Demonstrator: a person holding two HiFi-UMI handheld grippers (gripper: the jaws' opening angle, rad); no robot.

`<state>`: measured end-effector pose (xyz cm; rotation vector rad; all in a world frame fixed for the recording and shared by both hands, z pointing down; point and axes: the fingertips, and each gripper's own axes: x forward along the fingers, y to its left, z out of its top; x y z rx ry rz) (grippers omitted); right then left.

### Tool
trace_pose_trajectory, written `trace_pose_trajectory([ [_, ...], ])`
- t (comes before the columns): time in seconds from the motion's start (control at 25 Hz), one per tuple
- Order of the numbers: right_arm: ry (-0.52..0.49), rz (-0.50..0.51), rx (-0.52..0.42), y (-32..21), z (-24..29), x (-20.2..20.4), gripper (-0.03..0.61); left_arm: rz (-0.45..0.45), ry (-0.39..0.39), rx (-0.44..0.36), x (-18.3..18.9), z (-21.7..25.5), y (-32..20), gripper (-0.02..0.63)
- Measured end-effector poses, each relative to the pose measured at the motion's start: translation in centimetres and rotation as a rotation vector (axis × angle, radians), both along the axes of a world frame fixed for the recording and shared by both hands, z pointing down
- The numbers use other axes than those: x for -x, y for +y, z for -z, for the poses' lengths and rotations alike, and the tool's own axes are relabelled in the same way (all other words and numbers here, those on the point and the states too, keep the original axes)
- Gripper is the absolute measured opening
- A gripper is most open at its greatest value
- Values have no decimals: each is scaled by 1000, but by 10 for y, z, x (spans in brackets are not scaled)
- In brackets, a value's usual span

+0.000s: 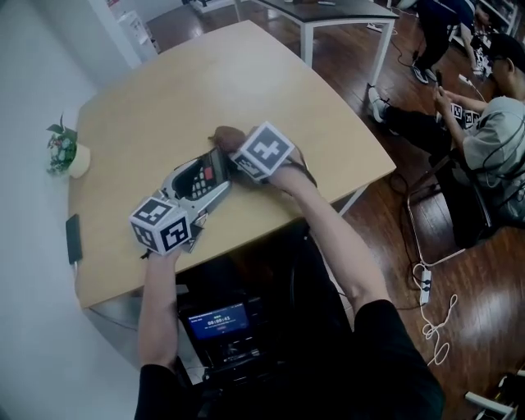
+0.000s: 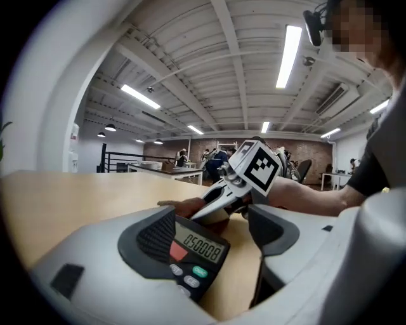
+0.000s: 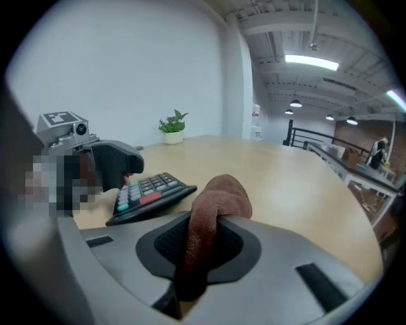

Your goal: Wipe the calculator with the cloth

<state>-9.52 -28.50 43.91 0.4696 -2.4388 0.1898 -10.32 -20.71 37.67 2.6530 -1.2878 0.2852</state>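
Cloth clamped, calculator unclamped.
I read my right gripper [image 3: 200,244] closed on the brown cloth [image 3: 219,197]; my left gripper [image 2: 212,228] stands wide apart, the calculator [image 3: 149,193] between its jaws.

A pale wooden table [image 1: 246,82] stands against a white wall [image 1: 33,82], with a small potted plant [image 1: 62,152] at its left edge. Beyond it a second table [image 1: 328,10] stands on the dark wood floor [image 1: 476,287]. Strip lights [image 2: 288,54] glow overhead.

We can't see the calculator [image 2: 196,251] lower keys behind the left gripper [image 2: 219,228] jaw; cloth [image 3: 219,197] tail disappears inside the right gripper [image 3: 203,247] jaws.
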Motion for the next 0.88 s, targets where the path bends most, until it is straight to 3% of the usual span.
trace_pose_trajectory([
  [0.12,3,-90,-57,-5,16,-44,55,-22,49,-10,24,13,-3,365],
  [0.2,-54,-109,-55,15,33,-66,55,-2,72,10,56,17,-18,365],
  [0.32,-108,13,-2,86,41,-63,55,2,126,123,93,-3,-51,367],
  [0.4,-31,136,-9,131,25,-41,55,-23,206,202,103,-17,-68,365],
  [0.48,80,206,-62,146,4,-19,55,-61,296,260,102,-21,-78,324],
  [0.56,127,199,-105,133,-6,-3,57,-82,320,321,100,-23,-79,320],
  [0.68,131,97,-149,84,-6,7,58,-88,273,374,102,-31,-64,298],
  [0.72,128,70,-162,65,-6,12,58,-88,255,374,104,-32,-56,270],
  [0.88,83,70,-206,2,-1,52,55,-42,241,326,106,-29,-27,257],
])
